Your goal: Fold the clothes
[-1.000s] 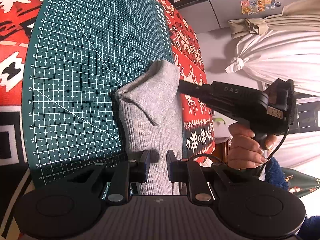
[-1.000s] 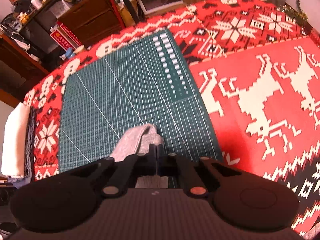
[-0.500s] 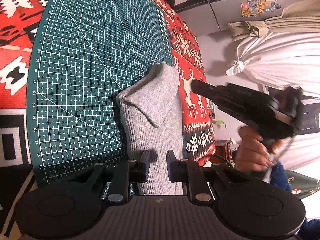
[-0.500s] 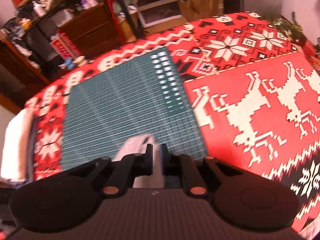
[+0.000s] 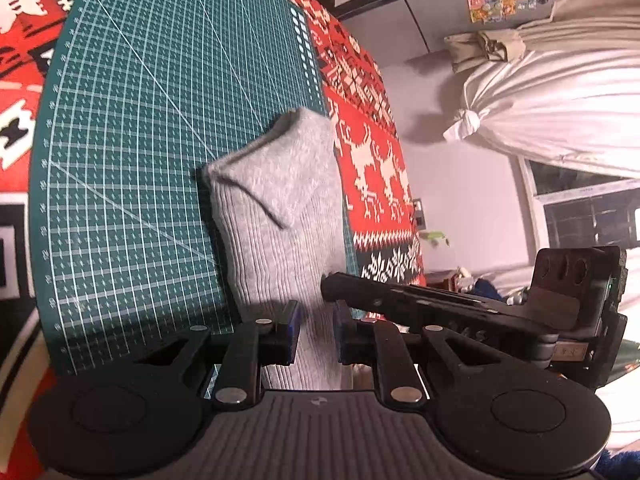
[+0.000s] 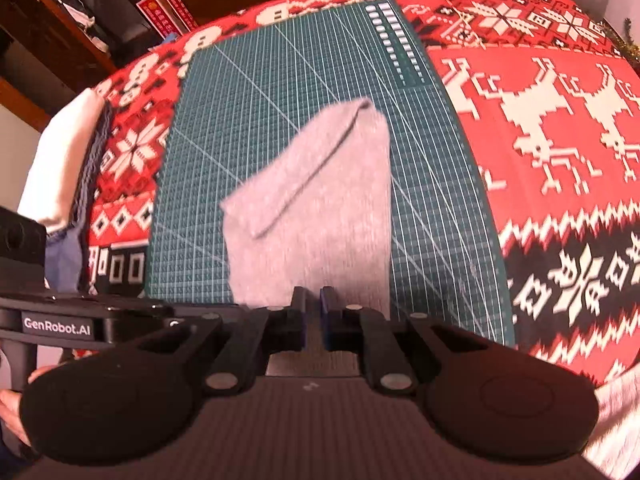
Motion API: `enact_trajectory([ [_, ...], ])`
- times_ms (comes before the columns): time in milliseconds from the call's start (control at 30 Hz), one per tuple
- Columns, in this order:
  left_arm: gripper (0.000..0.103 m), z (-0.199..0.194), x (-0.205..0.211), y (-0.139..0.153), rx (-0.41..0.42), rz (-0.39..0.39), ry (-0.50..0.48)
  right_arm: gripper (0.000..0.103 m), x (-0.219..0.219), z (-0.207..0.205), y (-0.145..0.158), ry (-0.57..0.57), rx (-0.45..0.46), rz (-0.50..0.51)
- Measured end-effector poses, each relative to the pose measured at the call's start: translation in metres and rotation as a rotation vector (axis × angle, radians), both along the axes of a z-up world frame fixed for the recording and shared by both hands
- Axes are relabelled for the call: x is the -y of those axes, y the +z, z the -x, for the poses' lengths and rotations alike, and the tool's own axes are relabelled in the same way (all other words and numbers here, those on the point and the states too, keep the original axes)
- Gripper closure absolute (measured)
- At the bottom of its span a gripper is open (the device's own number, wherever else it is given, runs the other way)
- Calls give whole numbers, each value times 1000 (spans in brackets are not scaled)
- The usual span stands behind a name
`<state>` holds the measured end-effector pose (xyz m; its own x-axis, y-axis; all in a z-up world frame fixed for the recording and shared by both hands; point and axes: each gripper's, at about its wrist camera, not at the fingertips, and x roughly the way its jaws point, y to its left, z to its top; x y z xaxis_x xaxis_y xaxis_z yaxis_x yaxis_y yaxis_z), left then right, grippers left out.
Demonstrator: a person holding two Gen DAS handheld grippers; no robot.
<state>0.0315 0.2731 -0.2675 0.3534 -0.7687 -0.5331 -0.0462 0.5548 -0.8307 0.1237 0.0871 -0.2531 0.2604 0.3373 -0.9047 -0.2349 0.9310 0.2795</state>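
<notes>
The grey knitted garment point(image 5: 280, 216) lies on the green cutting mat point(image 5: 140, 140), near the mat's edge beside the red patterned cloth point(image 6: 560, 160) that covers the counter. Its far end is doubled back over the body, leaving a diagonal flap edge.

Change over the last second: the right gripper point(image 5: 400, 300), formerly at the garment's far end with its jaws nearly shut there, has drawn back and now lies at the near end, close beside the left gripper point(image 5: 316, 332). In the right wrist view the whole garment has come into sight, motion-blurred; the right gripper point(image 6: 313, 320) shows a narrow gap between its jaws, with no cloth seen between them. The left jaws remain open, straddling the near end without pinching it.

Judgement: one fold stands completed and released. The paired grippers at the near end suggest a further fold from there.
</notes>
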Motion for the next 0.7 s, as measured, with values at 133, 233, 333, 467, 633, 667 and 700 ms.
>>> enact_trajectory([
  [133, 87, 7, 9, 1, -1, -15, -29, 93, 4, 16, 0, 14, -16, 13],
  [233, 87, 14, 14, 2, 3, -43, -40, 93, 7, 28, -3, 26, -32, 26],
  [333, 87, 24, 17, 3, 5, -63, -46, 93, 11, 40, -5, 39, -49, 40],
  [467, 87, 39, 21, 4, 11, -111, -57, 93, 17, 54, -9, 46, -68, 45],
  [633, 87, 51, 32, 7, 18, -194, -77, 93, 20, 68, -12, 62, -85, 58],
  [667, 87, 53, 34, 8, 18, -213, -82, 93, 20, 70, -12, 65, -88, 62],
  [700, 87, 55, 38, 8, 18, -236, -89, 93, 20, 73, -12, 69, -88, 64],
])
